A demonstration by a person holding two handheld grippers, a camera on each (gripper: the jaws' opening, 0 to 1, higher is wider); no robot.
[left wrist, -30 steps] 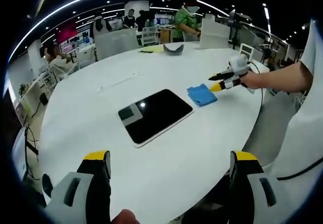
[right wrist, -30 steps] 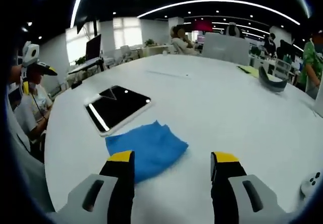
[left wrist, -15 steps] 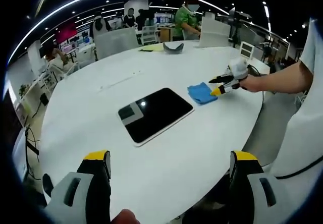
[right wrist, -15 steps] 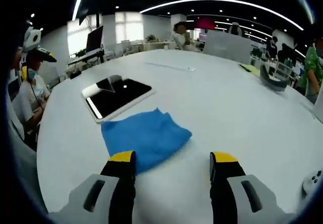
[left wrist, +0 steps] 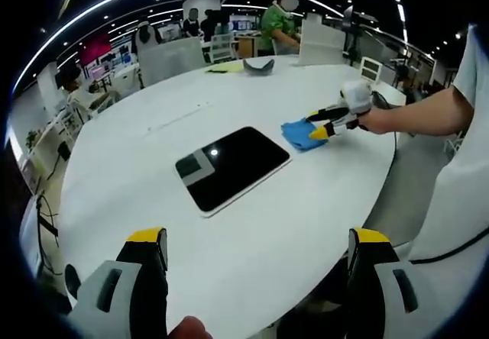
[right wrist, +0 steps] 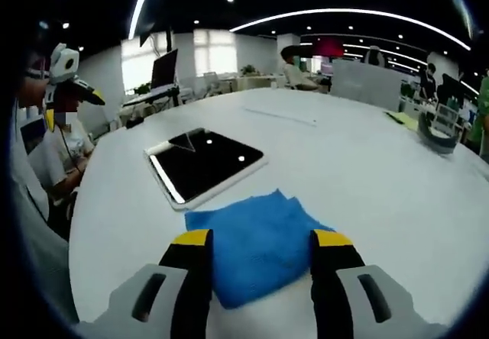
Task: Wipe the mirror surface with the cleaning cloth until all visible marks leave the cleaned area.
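Table: a large round white table (left wrist: 252,224) is seen in both views; its surface carries the mirror and the cloth.
Mirror: a flat rectangular dark mirror with a white frame (left wrist: 231,168) (right wrist: 205,163) is laid flat near the middle of the table.
Cloth: a crumpled blue cleaning cloth (right wrist: 258,243) (left wrist: 300,134) is laid just beside the mirror's right end, apart from it.
Right gripper (right wrist: 260,240) (left wrist: 317,124): the yellow-tipped jaws are spread apart, straddling the cloth's near part; whether the cloth is touched cannot be told.
Left gripper (left wrist: 260,240): the jaws are held wide apart above the table's near edge, well apart from the mirror, with nothing between them.
Far edge: a dark curved object (left wrist: 258,65) is placed there.
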